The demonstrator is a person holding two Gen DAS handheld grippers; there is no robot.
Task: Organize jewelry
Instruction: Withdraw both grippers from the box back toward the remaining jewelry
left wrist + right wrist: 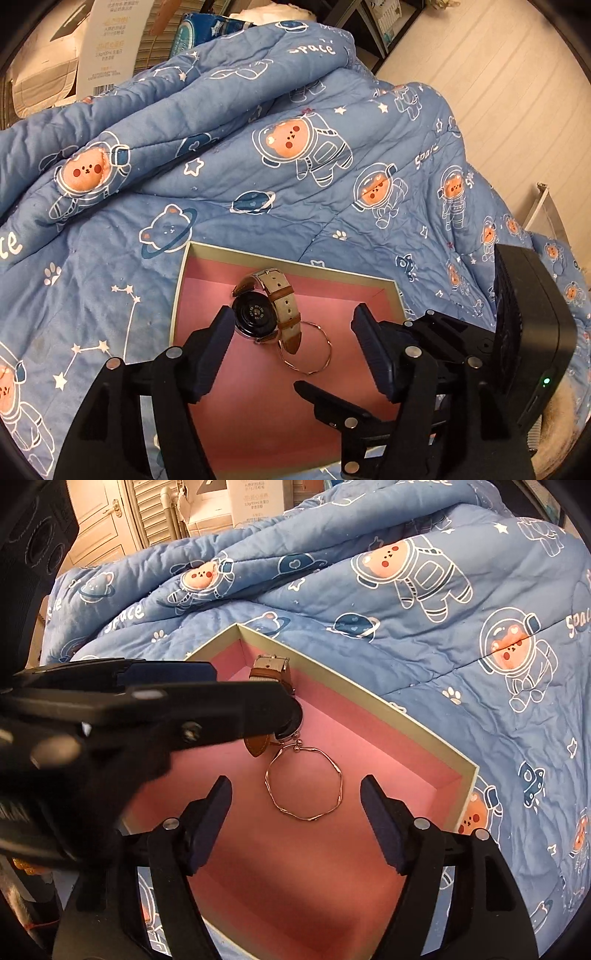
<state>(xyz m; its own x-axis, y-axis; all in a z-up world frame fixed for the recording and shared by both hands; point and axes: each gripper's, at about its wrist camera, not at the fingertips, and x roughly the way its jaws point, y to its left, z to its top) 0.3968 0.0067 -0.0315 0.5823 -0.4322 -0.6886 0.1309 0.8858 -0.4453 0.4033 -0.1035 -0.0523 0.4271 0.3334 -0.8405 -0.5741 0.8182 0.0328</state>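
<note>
We see a shallow open cardboard box with a pale rim and pink lining point(177, 291) sitting on a blue quilted blanket printed with astronaut bears and planets point(258, 177).

Left wrist view, left to right: the left gripper point(295, 321) has its dark blue pads wide apart, holding nothing. Its left fingertip point(221, 325) sits right at the case of the wristwatch with a round dark back and a beige-and-brown leather strap point(255, 314); we cannot tell if they touch. The watch lies back-up on the pink floor, strap looped over it. Just right of it, partly under the brown strap tip, lies the thin rose-gold wavy wire bangle point(325, 354), flat on the lining. Further right is the other pad, and past it a black housing with a small green light point(532, 332).

Right wrist view, left to right: the left gripper's black body point(147, 709) crosses the upper left and covers most of the watch point(271, 670); only the buckle end and a strap tip show. The bangle point(340, 790) lies flat mid-box, its two small ball ends near the watch. The right gripper point(295, 801) hovers over the box point(467, 782) with fingers spread, gripping nothing; the bangle sits between and just ahead of its fingertips, apart from both. Blanket point(443, 664) fills the right side.
</note>
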